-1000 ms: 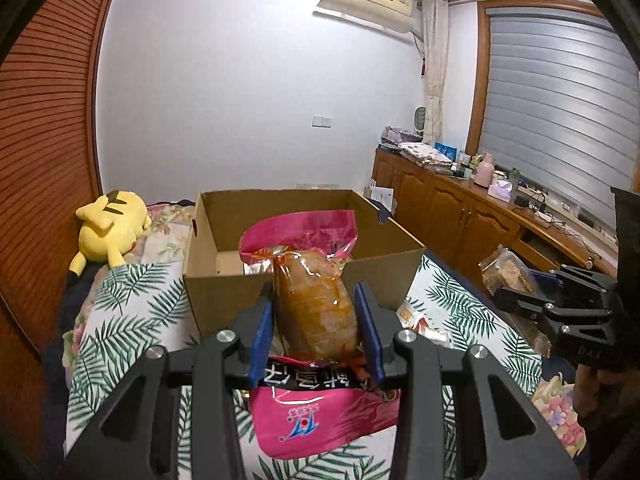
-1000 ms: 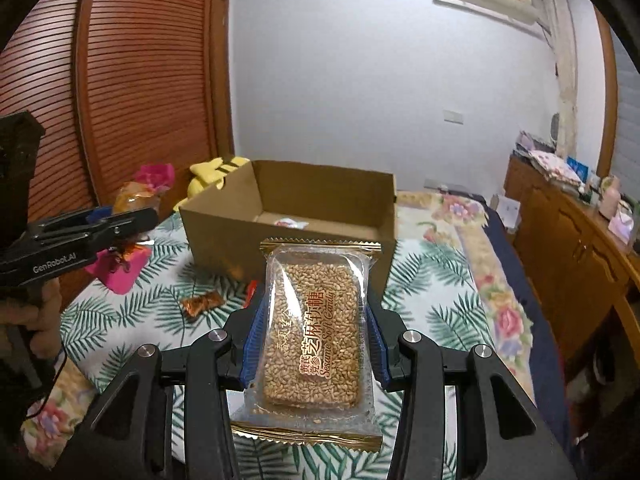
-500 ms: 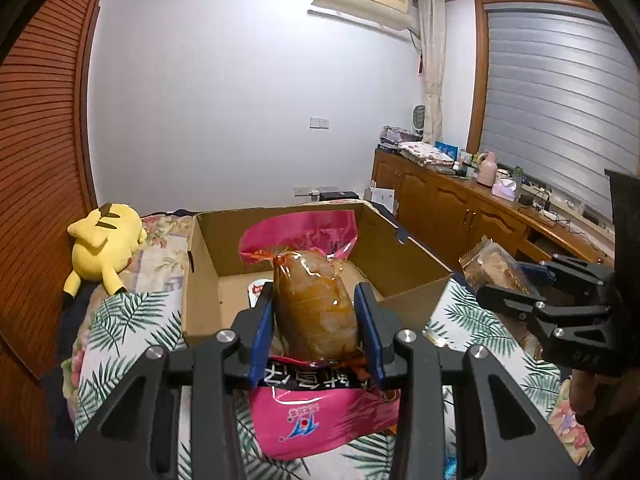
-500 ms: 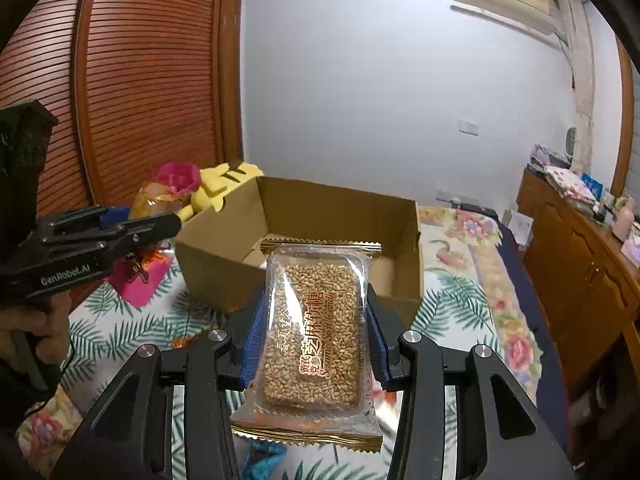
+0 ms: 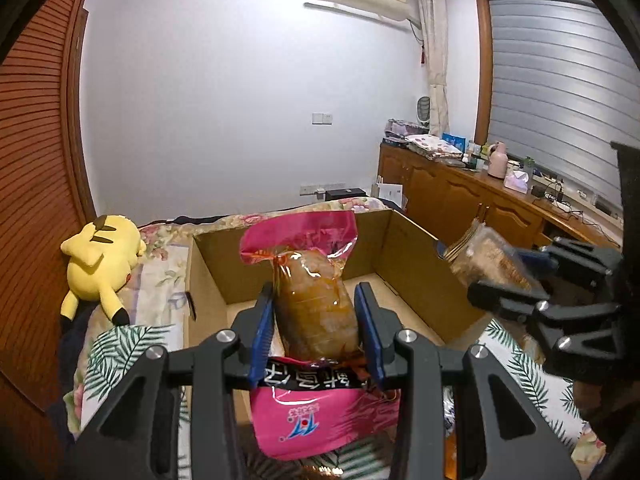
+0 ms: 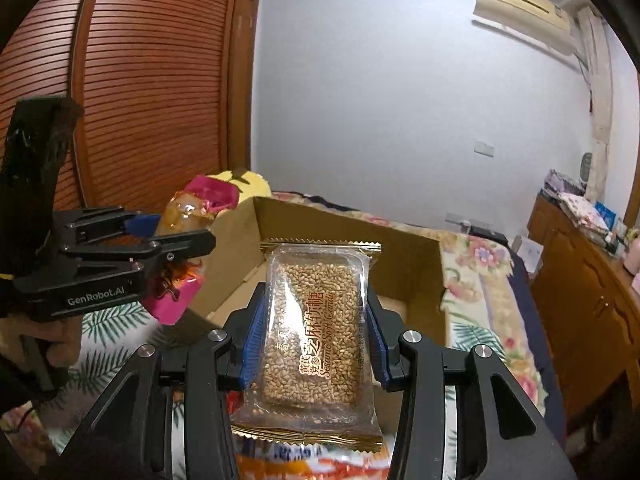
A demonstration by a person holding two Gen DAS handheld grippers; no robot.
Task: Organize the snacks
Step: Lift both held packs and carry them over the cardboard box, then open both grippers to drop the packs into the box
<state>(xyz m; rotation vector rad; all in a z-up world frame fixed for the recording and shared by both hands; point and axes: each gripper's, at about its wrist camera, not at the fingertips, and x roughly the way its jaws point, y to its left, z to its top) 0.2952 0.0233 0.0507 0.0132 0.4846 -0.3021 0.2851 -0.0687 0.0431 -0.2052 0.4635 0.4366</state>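
My left gripper (image 5: 316,300) is shut on a pink-ended snack pack (image 5: 314,312) with a clear brown middle, held over the near edge of an open cardboard box (image 5: 412,264). From the right wrist view the same left gripper (image 6: 188,236) and its pink snack pack (image 6: 180,220) hang at the box's left wall (image 6: 232,264). My right gripper (image 6: 316,304) is shut on a clear sesame candy pack (image 6: 316,328) with gold ends, above the box's near side. In the left wrist view the right gripper (image 5: 480,276) carries the sesame candy pack (image 5: 488,260) at the box's right wall.
The box stands on a bed with a palm-leaf cover (image 5: 120,348). A yellow plush toy (image 5: 100,264) lies at the left. A wooden sideboard (image 5: 472,204) with clutter runs along the right wall. A slatted wooden door (image 6: 152,92) is on the left. More snack wrappers (image 6: 288,460) lie under the right gripper.
Both grippers have moved forward toward the box with their packs still clamped. The box has grown larger and its inside now shows below both packs.
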